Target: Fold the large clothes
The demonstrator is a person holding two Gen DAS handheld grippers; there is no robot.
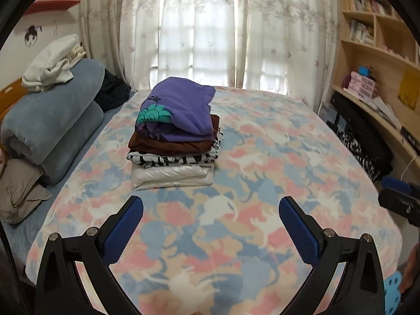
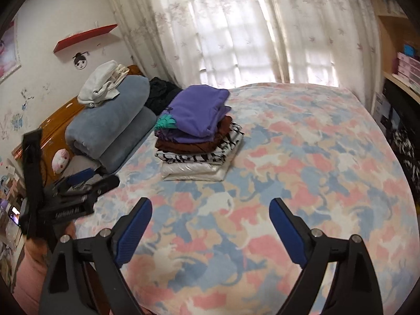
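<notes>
Left tool (image 1: 211, 208) spread wide over patterned bedspread (image 1: 275, 141), nothing gripped — folded clothes stack (image 1: 174, 131) beyond, purple on top

Left tongs (image 1: 211, 207) and right tongs (image 2: 210, 208) both wide apart, empty, angled downward.

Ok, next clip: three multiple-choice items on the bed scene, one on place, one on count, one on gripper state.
1. The purple garment lies:
A. on top of the pile
B. beside the pile
C. on the blue blanket

2. Folded items in the pile:
A. two
B. four
C. six

3. The left gripper and right gripper are:
A. both shut on cloth
B. one holding cloth
C. both open

Answers: 1 A, purple is the top layer; 2 B, purple, brown, black-and-white, white; 3 C, only the bedspread shows between the fingers.
</notes>
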